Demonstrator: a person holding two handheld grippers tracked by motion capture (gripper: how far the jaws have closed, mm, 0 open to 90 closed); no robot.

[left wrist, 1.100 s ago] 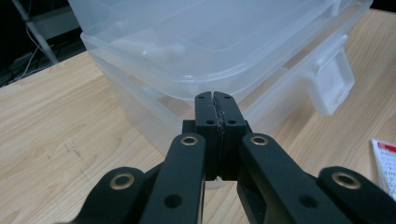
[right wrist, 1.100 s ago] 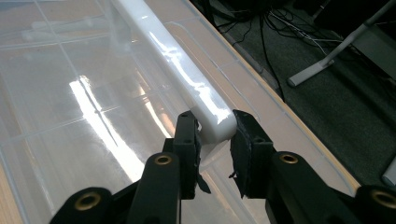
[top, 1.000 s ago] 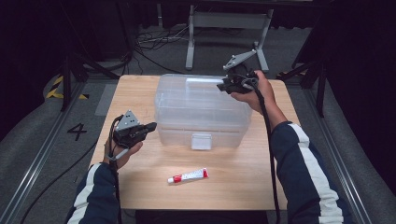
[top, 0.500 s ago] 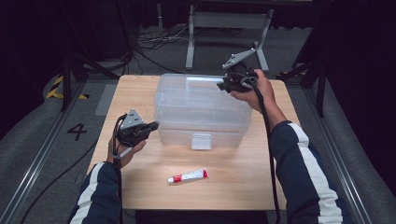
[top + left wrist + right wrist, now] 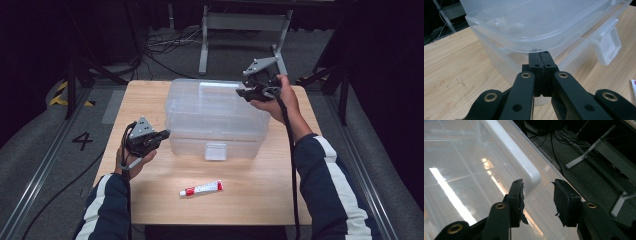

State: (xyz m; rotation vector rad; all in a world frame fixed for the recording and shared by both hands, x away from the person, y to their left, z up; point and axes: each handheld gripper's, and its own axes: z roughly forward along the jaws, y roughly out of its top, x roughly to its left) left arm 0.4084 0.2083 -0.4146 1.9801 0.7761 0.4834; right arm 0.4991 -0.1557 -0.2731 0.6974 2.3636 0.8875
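- A large dark numeral "4" (image 5: 82, 141) is marked on the grey floor (image 5: 45, 165), left of the counter (image 5: 260, 195).
- The red-and-white tube (image 5: 202, 188) on the counter carries print, too small to read.

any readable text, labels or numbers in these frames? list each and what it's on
"4": a dark numeral on the grey floor, left of the table.
Tube on the table: its label is too small and blurred to read.
Clear plastic box: no text can be made out.
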